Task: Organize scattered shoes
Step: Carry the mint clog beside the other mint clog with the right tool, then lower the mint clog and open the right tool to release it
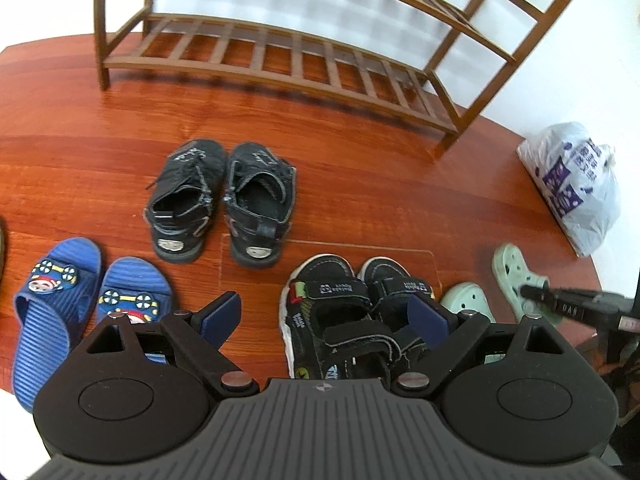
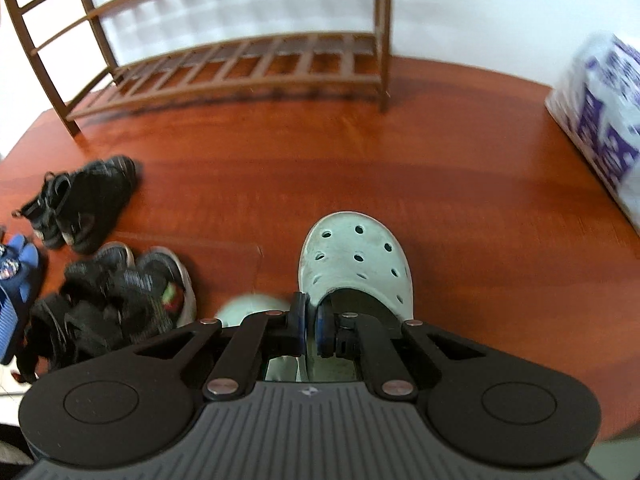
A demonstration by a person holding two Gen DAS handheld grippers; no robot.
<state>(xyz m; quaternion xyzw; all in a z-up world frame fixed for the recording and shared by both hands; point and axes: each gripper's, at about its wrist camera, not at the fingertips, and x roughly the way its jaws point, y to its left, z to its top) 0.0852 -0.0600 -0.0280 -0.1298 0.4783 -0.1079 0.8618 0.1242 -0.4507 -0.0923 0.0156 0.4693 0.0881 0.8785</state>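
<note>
The right gripper (image 2: 311, 326) pinches the side wall of one mint-green clog (image 2: 356, 260), while the left gripper (image 1: 326, 314) hangs spread wide above two black strap sandals (image 1: 344, 316). A broad strip of bare wooden floor (image 2: 360, 160) lies open between the shoes and the far wooden shoe rack (image 1: 280, 52). Near left sit two blue slippers (image 1: 60, 300), beyond them two black shoes (image 1: 220, 196), a second clog (image 1: 466, 304) to the right, and a plastic bag (image 1: 576, 184) at the far right wall.

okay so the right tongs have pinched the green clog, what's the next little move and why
Probably lift the mint green clog slightly and carry it toward the wooden shoe rack. The right tongs look shut on the edge of its opening, the rack's bottom shelf shows no shoes, and the floor between looks bare. Its mate lies beside it, and the left tongs are open.
</note>
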